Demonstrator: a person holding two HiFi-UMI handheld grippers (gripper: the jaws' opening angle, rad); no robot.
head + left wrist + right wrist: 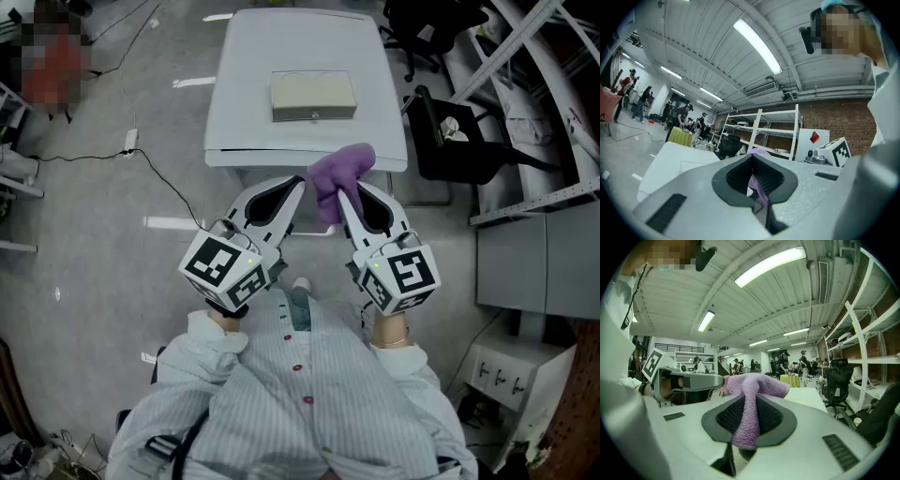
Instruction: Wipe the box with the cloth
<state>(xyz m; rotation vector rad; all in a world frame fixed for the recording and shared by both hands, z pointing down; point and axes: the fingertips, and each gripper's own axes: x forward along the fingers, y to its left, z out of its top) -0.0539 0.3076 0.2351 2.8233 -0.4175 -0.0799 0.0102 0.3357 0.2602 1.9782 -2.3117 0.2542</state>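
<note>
Right hand-held gripper [341, 194] clamped on purple cloth [339, 172], which bunches over its tips. My left hand-held gripper [300, 187], at its 9 o'clock, is closed, pinching 1 thin strip. Box [313, 96] sits on desk [246, 94] at 12 o'clock, apart.

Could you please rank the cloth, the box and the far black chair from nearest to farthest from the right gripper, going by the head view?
1. The cloth, clamped in the right gripper.
2. The box, on the table ahead.
3. The far chair, beyond the table's far right corner.
</note>
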